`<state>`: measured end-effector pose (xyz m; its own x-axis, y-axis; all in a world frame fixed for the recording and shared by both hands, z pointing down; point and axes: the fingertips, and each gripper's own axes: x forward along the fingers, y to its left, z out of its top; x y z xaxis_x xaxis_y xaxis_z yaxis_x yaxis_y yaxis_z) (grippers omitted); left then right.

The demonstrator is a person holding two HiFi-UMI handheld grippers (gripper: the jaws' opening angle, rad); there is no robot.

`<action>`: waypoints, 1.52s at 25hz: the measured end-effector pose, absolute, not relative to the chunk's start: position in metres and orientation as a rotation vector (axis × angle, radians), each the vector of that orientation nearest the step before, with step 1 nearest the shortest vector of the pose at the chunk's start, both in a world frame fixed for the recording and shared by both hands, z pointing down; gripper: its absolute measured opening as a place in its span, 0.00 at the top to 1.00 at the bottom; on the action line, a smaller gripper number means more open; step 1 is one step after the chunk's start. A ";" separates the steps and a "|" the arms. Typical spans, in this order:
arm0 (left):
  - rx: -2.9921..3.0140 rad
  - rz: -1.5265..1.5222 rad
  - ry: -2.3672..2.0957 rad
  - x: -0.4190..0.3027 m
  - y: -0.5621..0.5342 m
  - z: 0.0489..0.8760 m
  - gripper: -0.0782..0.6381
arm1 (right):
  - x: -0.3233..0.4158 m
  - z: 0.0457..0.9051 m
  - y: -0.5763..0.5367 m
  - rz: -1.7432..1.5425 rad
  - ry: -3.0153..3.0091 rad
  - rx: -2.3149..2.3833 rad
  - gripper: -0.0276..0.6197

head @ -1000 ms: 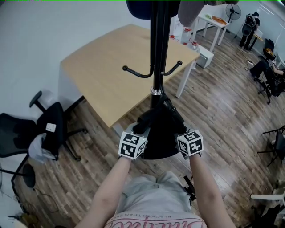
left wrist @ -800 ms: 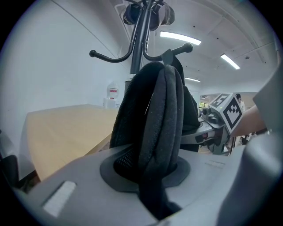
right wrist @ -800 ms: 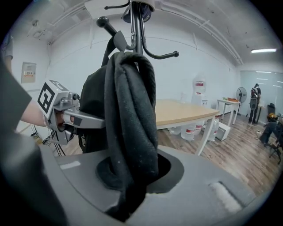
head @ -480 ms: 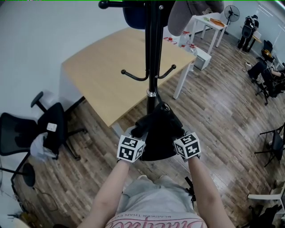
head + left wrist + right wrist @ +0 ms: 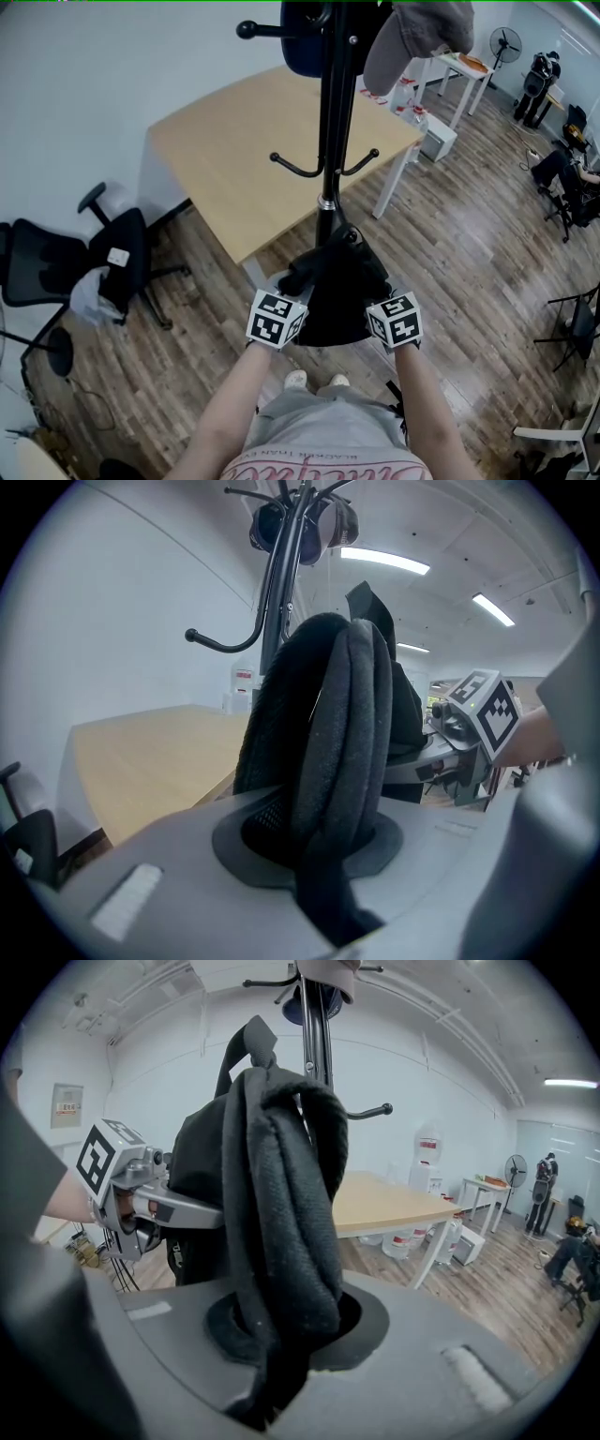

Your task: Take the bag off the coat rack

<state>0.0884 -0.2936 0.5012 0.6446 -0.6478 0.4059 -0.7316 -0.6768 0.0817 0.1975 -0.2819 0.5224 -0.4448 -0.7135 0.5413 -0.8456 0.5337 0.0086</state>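
The left gripper (image 5: 281, 314) and right gripper (image 5: 389, 317) are each pinching a strap (image 5: 328, 724) of the bag (image 5: 335, 281), which is hanging between them, equally near both, just in front of the rack (image 5: 330, 141) pole, below its hooks (image 5: 305, 170).

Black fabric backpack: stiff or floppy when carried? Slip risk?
Probably floppy: the black fabric backpack hangs as a slumped soft mass. Its padded straps bunch and fold where the left gripper and right gripper clamp them, so slipping seems unlikely.
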 end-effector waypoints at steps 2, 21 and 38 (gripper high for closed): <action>2.629 0.508 -1.132 0.086 -0.291 0.498 0.77 | 0.195 0.519 -0.279 0.356 -2.295 1.257 0.89; 2.606 0.479 -1.305 0.033 -0.276 0.466 0.77 | 0.144 0.488 -0.274 0.316 -2.378 1.180 0.89; 2.599 0.394 -1.488 -0.028 -0.269 0.414 0.77 | 0.081 0.434 -0.276 0.189 -2.459 1.049 0.89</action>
<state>-0.0284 -0.2690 0.4141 0.4822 -0.8290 0.2833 -0.8605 -0.5088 -0.0243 0.0811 -0.2765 0.4343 -0.6049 -0.6493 0.4610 -0.7121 0.7002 0.0516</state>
